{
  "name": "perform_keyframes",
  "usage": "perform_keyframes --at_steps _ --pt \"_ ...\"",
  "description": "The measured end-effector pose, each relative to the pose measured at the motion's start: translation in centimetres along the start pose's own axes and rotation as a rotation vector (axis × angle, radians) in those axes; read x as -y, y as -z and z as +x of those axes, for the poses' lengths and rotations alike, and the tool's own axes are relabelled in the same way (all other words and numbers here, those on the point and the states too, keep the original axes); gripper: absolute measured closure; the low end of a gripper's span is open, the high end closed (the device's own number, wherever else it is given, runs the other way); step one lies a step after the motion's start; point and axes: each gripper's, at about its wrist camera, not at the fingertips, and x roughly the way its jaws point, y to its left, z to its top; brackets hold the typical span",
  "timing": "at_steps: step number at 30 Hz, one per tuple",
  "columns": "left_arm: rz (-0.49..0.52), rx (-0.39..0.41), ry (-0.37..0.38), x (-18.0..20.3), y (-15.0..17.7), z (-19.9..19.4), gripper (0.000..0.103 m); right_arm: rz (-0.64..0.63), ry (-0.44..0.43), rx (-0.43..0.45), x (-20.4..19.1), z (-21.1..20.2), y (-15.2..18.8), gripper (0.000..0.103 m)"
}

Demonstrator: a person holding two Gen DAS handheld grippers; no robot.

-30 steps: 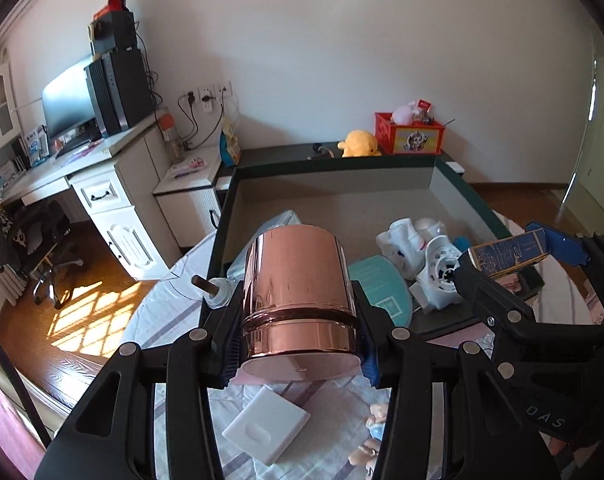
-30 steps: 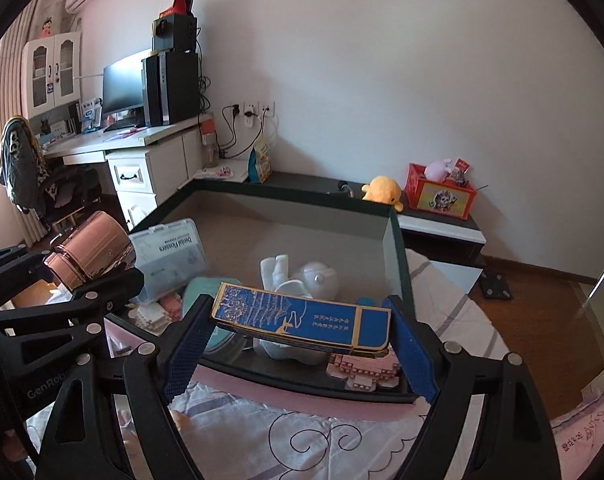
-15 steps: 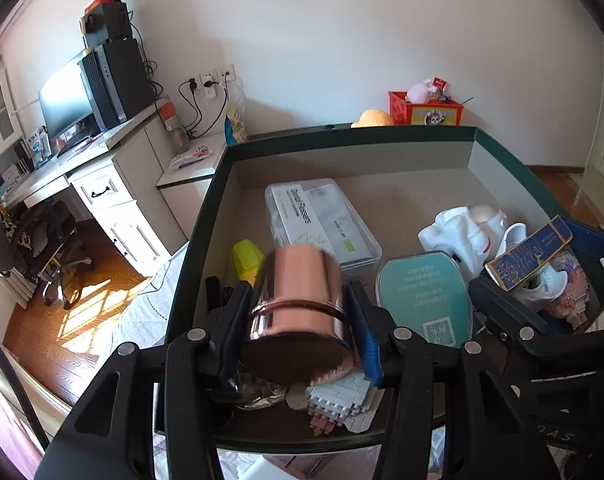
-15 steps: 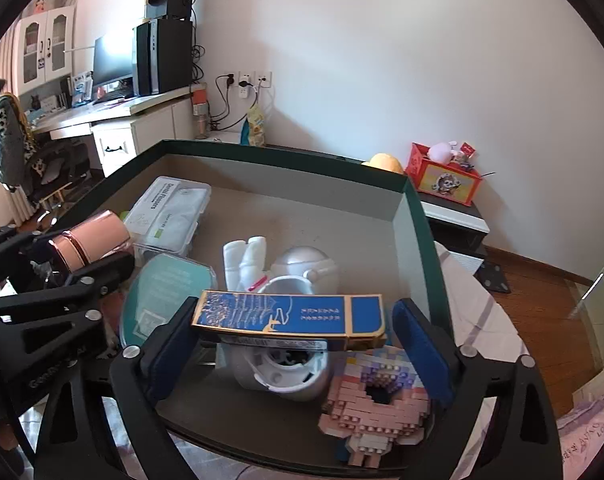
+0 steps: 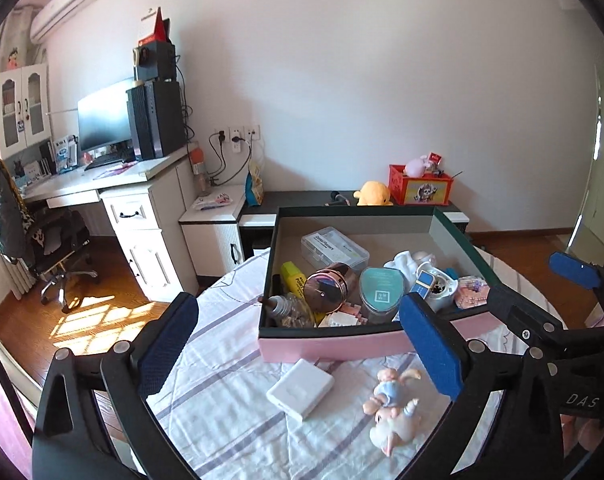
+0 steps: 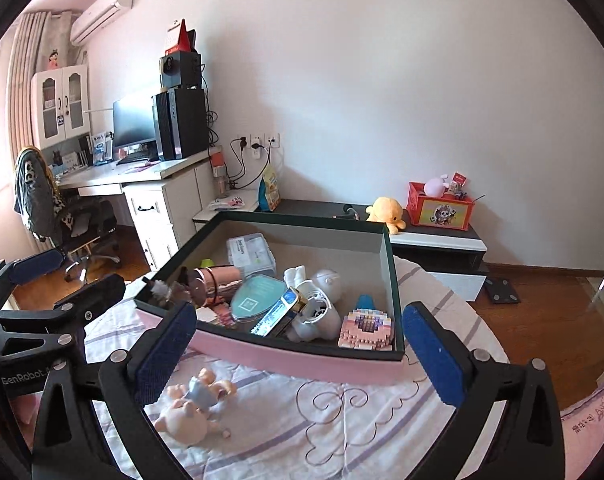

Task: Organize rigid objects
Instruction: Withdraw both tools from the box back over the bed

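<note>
A copper cup (image 5: 328,286) lies on its side in the left part of the dark green box with a pink front wall (image 5: 342,344). A blue and gold carton (image 6: 280,312) leans against a white toy (image 6: 318,312) in the same box (image 6: 302,360). My left gripper (image 5: 298,320) hovers in front of the box, its jaws opening wide with nothing between them. My right gripper (image 6: 298,332) does the same on the right, jaws opening and empty. Each gripper shows at the edge of the other's view.
The box also holds a clear plastic case (image 5: 334,246), a teal oval lid (image 5: 382,290), a yellow marker (image 5: 296,276) and a pink brick model (image 6: 366,328). On the striped sheet before it lie a white flat box (image 5: 301,390) and pig figurines (image 6: 194,404).
Both grippers opened and pulled back and up from the box. The copper cup left the left jaws and the blue carton left the right jaws; both now rest inside the box.
</note>
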Motion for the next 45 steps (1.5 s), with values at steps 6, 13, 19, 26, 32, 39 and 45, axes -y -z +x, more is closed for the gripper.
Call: perform_keyframes --at_steps 6,13,19,26,32,39,45 --pt "0.011 0.097 -0.048 -0.2 1.1 -8.4 0.0 0.017 0.016 0.121 -1.5 -8.1 0.4 0.0" --pt "-0.004 0.179 -0.062 0.0 2.2 -16.4 0.0 0.007 0.058 0.215 -3.1 -16.1 1.0 0.0" --pt "-0.012 0.23 -0.047 0.3 3.4 -21.3 0.0 0.016 0.073 0.265 -3.7 -21.0 2.4 0.0" --pt "-0.001 0.267 -0.038 1.1 4.0 -24.5 0.0 0.016 0.092 0.307 -3.8 -24.0 3.2 0.0" --pt "-0.001 0.274 -0.05 1.2 4.4 -25.2 0.0 0.011 0.097 0.309 -4.0 -24.5 3.3 0.0" --pt "0.0 0.266 -0.048 1.3 4.8 -25.3 0.0 0.01 0.094 0.297 -4.0 -23.5 3.6 0.0" --pt "0.0 0.217 -0.045 1.1 5.2 -23.1 0.0 0.013 0.088 0.25 -3.8 -21.2 4.0 0.0"
